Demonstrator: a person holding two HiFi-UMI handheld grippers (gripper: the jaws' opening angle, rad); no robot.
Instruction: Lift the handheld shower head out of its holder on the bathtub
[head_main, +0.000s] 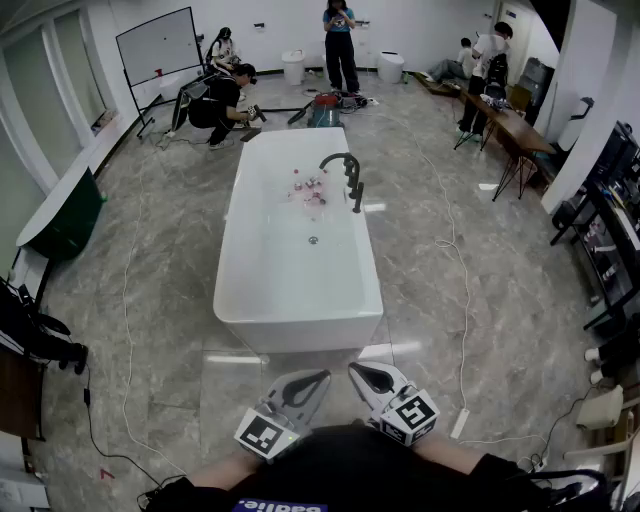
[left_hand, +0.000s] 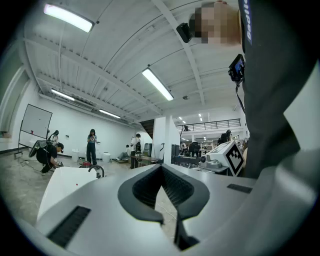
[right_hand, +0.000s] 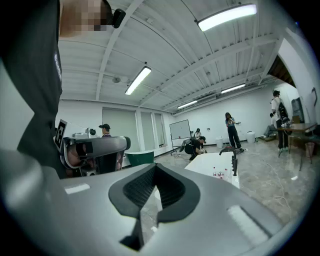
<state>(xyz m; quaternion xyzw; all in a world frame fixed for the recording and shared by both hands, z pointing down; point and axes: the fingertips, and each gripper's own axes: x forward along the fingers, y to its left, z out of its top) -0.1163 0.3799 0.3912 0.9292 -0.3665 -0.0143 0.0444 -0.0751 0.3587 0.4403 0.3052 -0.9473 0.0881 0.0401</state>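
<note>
At 6 o'clock in the head view, close against the person's body, the left tongs (head_main: 318, 378) and the right tongs (head_main: 356, 370) are hovering side by side. Each is pressing its jaws together and gripping nothing. Toward 12 o'clock, well apart from them, the white bathtub (head_main: 240, 300) is standing on the floor (head_main: 150, 300). The handheld shower head (head_main: 357, 190) is sitting in its holder (head_main: 358, 207) on the tub's 3 o'clock rim, just beside the arched black faucet (head_main: 338, 158).
</note>
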